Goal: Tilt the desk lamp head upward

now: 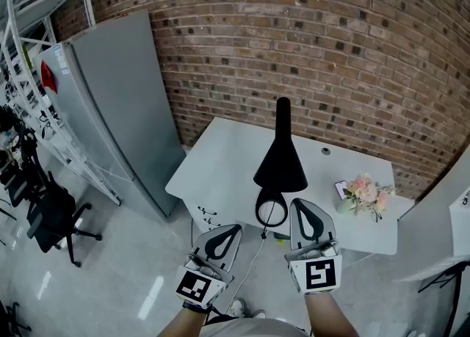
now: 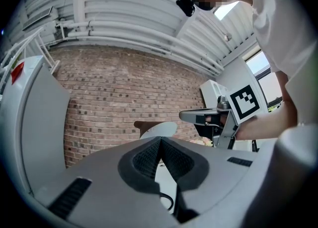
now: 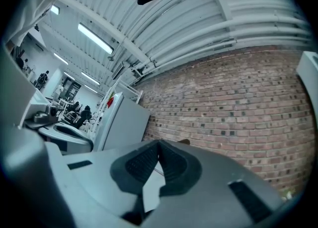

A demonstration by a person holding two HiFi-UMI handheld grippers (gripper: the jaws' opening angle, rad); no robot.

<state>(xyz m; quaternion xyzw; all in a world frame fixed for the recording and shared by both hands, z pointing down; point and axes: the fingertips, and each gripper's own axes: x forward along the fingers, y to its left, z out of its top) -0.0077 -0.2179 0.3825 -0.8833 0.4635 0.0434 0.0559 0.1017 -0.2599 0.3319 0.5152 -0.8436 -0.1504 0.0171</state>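
A black desk lamp stands on the white desk [image 1: 220,156]. Its cone-shaped head [image 1: 280,161] points down over its round base [image 1: 269,209]. In the head view my right gripper [image 1: 299,204] is held just right of the base, below the head, apart from the lamp. My left gripper [image 1: 235,230] hangs lower and to the left, off the desk's front edge. In each gripper view the jaws of the left gripper [image 2: 160,139] and the right gripper [image 3: 159,144] meet at the tips with nothing between them. The left gripper view also shows the right gripper [image 2: 208,117] beside it.
A small vase of pink flowers [image 1: 367,193] and a small card [image 1: 341,188] sit at the desk's right end. A cable [image 1: 253,255] hangs off the front edge. A tall grey cabinet [image 1: 110,108] stands left, with an office chair [image 1: 55,214]. A brick wall [image 1: 330,42] runs behind.
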